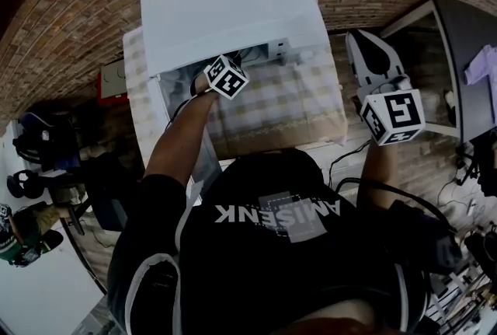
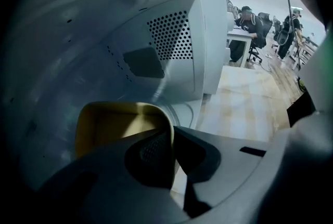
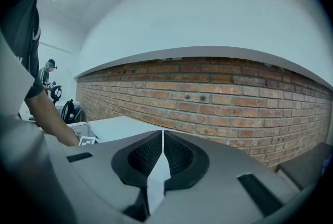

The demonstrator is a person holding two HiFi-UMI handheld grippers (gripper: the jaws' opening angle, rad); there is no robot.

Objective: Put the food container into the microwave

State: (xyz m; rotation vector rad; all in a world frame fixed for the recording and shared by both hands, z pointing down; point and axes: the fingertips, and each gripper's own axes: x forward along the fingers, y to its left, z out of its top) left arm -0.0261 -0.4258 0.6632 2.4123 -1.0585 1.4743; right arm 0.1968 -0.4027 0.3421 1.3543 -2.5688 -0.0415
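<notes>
1. The left gripper (image 2: 173, 138) is clamped on the thin side wall of the food container (image 2: 112, 124), its dark ribbed pads pressed against both faces of the rim.
2. The container is a yellow, smooth, open tray with rounded corners. It sits inside the microwave (image 1: 225, 7), whose white cavity wall has a patch of perforated holes.
3. The right gripper (image 3: 162, 137) has its jaws together with nothing between them. It is held well apart from the microwave and faces a brick wall (image 3: 234, 98).
4. The boxy white microwave stands on a surface (image 1: 311, 104) covered in pale checked cloth.

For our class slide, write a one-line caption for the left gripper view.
The left gripper grips the wall of the yellow food container inside the white microwave.
</notes>
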